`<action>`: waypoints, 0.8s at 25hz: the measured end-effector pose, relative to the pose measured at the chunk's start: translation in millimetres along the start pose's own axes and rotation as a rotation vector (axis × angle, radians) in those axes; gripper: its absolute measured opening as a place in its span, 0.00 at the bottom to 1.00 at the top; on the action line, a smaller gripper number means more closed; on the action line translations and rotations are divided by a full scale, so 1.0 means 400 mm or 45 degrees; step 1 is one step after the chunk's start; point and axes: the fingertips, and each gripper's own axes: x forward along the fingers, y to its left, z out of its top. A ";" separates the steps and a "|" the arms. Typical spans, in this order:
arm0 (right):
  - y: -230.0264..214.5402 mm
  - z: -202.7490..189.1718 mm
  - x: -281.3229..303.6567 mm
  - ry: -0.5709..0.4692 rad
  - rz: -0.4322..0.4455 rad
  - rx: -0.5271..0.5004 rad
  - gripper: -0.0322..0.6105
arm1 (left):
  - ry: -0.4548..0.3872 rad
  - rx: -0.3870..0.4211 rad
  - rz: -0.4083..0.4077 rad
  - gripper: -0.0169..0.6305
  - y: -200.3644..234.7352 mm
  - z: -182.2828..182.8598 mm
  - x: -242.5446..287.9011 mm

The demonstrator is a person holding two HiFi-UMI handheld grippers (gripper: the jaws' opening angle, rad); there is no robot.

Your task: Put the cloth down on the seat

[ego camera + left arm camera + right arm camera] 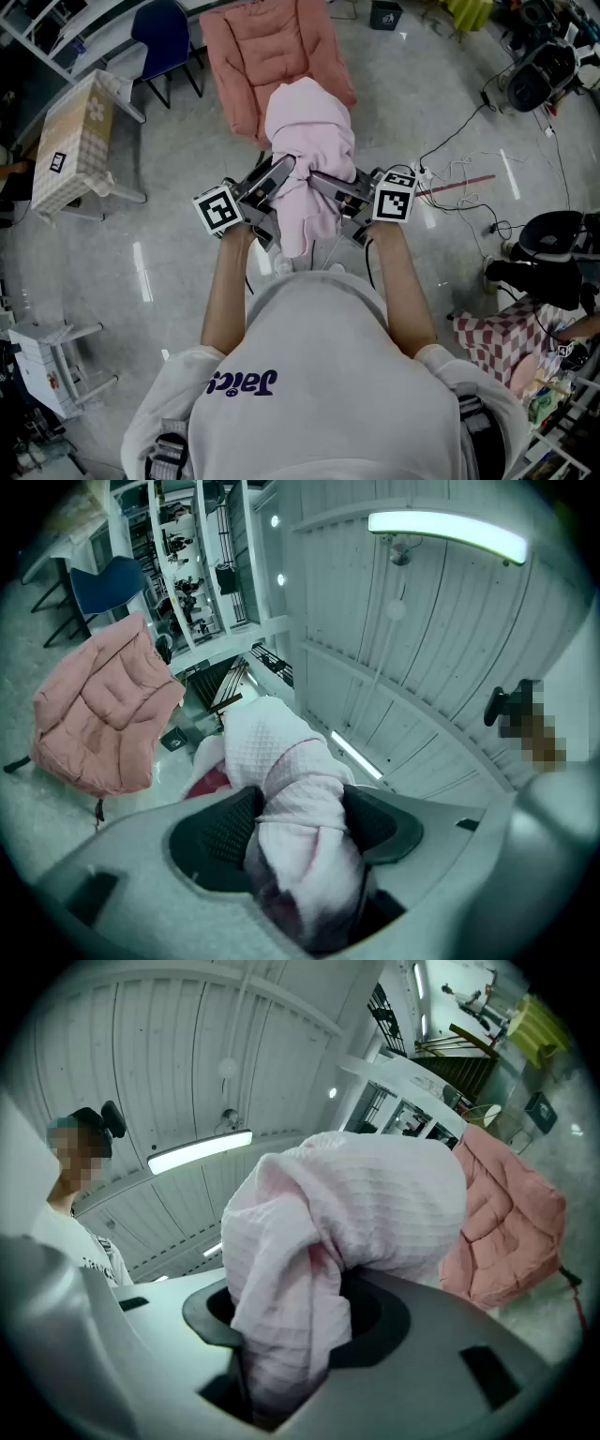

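Note:
A bunched pale pink cloth [309, 131] hangs in the air between both grippers, in front of a chair with a salmon-pink padded seat [262, 47]. My left gripper [281, 173] is shut on the cloth's left side, and its dark pads press into the fabric [291, 761]. From the other side my right gripper [323, 183] is shut on the cloth [356, 1204], which spills over its jaws. The padded chair shows at the left of the left gripper view [98, 714] and at the right of the right gripper view [506, 1222]. The cloth does not touch the seat.
A blue chair [164, 37] and a small table with a checked cover [75, 141] stand to the left. Cables [459, 178] run over the grey floor on the right. A white stool [47, 361] is at the lower left and a black bin [384, 14] beyond the chair.

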 end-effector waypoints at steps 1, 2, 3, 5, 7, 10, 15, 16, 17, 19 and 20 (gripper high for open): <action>-0.002 -0.001 0.001 0.002 0.000 0.001 0.37 | -0.001 0.001 0.005 0.48 0.003 0.000 -0.001; -0.003 -0.003 0.001 0.005 -0.001 0.002 0.37 | -0.003 0.001 0.009 0.48 0.005 -0.001 -0.002; -0.004 -0.005 0.002 0.007 -0.002 0.003 0.37 | -0.004 0.000 0.011 0.48 0.006 -0.002 -0.004; -0.003 -0.013 0.003 0.010 -0.006 0.006 0.37 | -0.007 -0.005 0.014 0.48 0.009 -0.006 -0.011; -0.001 -0.023 0.007 0.014 -0.008 0.008 0.37 | -0.009 -0.008 0.014 0.48 0.011 -0.008 -0.022; -0.013 -0.028 0.007 0.030 -0.009 0.034 0.38 | -0.013 -0.030 0.020 0.48 0.024 -0.013 -0.021; -0.024 -0.059 0.047 0.085 -0.018 0.118 0.40 | -0.043 -0.087 0.044 0.48 0.054 0.000 -0.063; -0.019 -0.072 0.079 0.095 -0.015 0.124 0.41 | -0.053 -0.091 0.044 0.48 0.060 0.018 -0.093; -0.012 -0.085 0.113 0.103 -0.012 0.132 0.41 | -0.061 -0.096 0.044 0.48 0.066 0.038 -0.124; -0.002 -0.108 0.166 0.111 -0.013 0.146 0.42 | -0.069 -0.104 0.044 0.48 0.074 0.068 -0.172; 0.001 -0.115 0.184 0.109 -0.016 0.147 0.42 | -0.069 -0.104 0.045 0.48 0.079 0.078 -0.188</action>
